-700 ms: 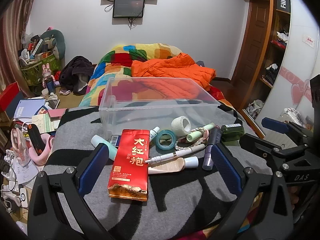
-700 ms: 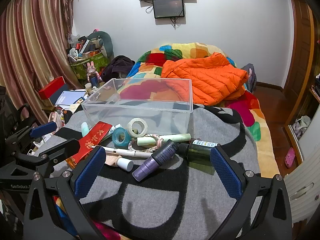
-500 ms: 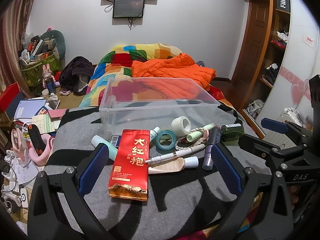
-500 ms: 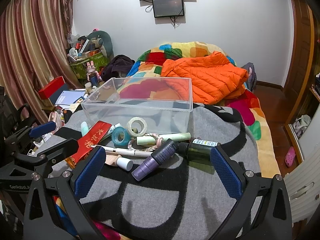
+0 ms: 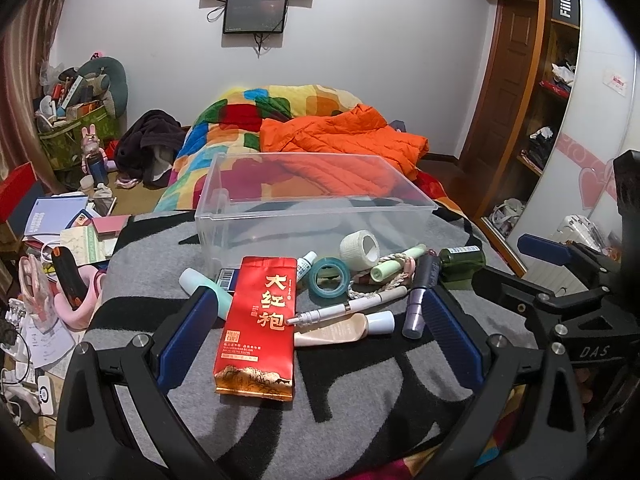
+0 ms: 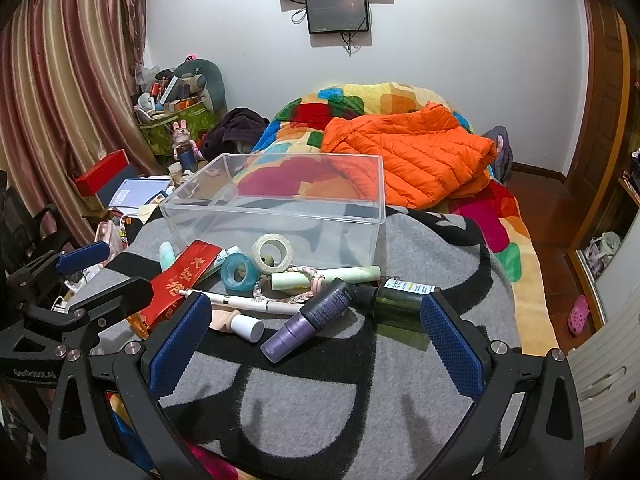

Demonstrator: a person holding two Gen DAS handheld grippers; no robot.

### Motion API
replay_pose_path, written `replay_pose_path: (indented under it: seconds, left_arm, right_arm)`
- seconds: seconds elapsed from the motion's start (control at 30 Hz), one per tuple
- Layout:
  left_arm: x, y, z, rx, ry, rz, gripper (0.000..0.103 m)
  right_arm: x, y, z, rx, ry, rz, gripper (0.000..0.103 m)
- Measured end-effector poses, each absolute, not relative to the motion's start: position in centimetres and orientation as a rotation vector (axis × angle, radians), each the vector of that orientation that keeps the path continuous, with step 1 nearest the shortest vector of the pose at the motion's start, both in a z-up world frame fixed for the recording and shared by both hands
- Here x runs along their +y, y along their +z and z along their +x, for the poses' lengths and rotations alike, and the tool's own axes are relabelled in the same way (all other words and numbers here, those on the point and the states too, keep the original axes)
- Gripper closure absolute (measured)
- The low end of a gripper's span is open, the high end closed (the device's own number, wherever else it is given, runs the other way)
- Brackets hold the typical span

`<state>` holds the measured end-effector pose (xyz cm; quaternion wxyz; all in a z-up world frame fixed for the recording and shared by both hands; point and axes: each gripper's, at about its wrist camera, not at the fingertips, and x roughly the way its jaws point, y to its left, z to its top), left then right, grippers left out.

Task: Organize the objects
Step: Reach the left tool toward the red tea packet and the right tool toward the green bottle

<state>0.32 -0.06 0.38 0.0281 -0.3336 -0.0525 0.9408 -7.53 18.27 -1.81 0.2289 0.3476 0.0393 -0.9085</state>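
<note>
A clear plastic box point(image 5: 316, 204) point(image 6: 276, 204) stands empty on a grey and black blanket. In front of it lies a pile: a red tea packet point(image 5: 260, 320) point(image 6: 176, 284), a teal tape roll point(image 5: 329, 279) point(image 6: 239, 273), a white tape roll point(image 5: 360, 249) point(image 6: 273, 252), a purple bottle point(image 5: 420, 296) point(image 6: 310, 316), a green bottle point(image 5: 462, 259) point(image 6: 400, 294), a white pen point(image 5: 352, 306) and a beige tube point(image 5: 344, 328). My left gripper point(image 5: 320, 316) is open above the tea packet. My right gripper point(image 6: 316, 320) is open above the purple bottle.
An orange jacket point(image 5: 344, 140) and colourful quilt point(image 6: 360, 100) lie on the bed behind the box. Books, a red box point(image 6: 104, 172) and clutter crowd the floor at left. A wardrobe point(image 5: 560, 80) stands at right. Each gripper shows in the other's view.
Both views have shifted very slightly; the objects and the box have not moved. Both grippers stay open.
</note>
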Motion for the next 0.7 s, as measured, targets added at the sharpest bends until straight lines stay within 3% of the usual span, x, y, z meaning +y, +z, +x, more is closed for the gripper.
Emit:
replay_pose_path:
  seconds: [0.7]
  left_arm:
    - [-3.9,-3.7,-0.4,-0.238,2.898,-1.253,0.000]
  right_arm:
    - [20.0,-4.6,-10.2,0.148,-2.502,1.070,0.000]
